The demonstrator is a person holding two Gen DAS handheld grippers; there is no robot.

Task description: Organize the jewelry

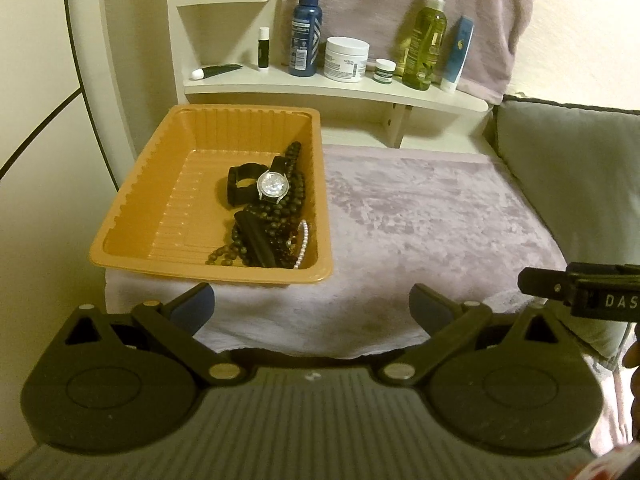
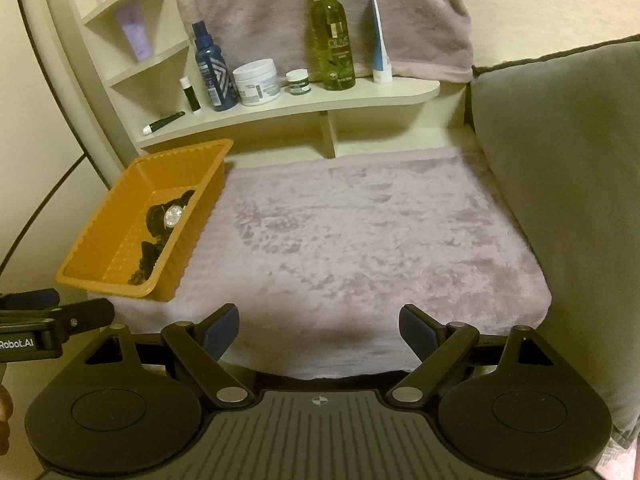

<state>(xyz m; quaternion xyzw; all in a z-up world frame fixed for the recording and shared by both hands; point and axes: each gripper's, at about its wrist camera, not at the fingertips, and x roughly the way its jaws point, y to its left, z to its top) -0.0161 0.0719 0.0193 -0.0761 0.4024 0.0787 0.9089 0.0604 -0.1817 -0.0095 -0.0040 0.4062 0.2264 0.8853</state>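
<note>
An orange plastic tray [image 1: 136,196] sits on the left of a lilac fleece cloth [image 1: 420,220]. In it lie a silver-faced watch [image 1: 273,186] with a black strap, dark bead strands [image 1: 298,184] and a white pearl bracelet [image 1: 303,244], piled along its right side. My left gripper [image 1: 312,308] is open and empty, held low in front of the tray. My right gripper [image 2: 319,330] is open and empty over the cloth's front edge. The tray [image 2: 100,240] shows at the left in the right wrist view, with the watch [image 2: 174,214] inside.
A cream shelf [image 1: 340,88] behind the cloth holds a blue bottle [image 1: 305,36], a white jar [image 1: 346,58], a green oil bottle [image 1: 424,40] and tubes. A grey cushion [image 2: 568,200] borders the cloth on the right.
</note>
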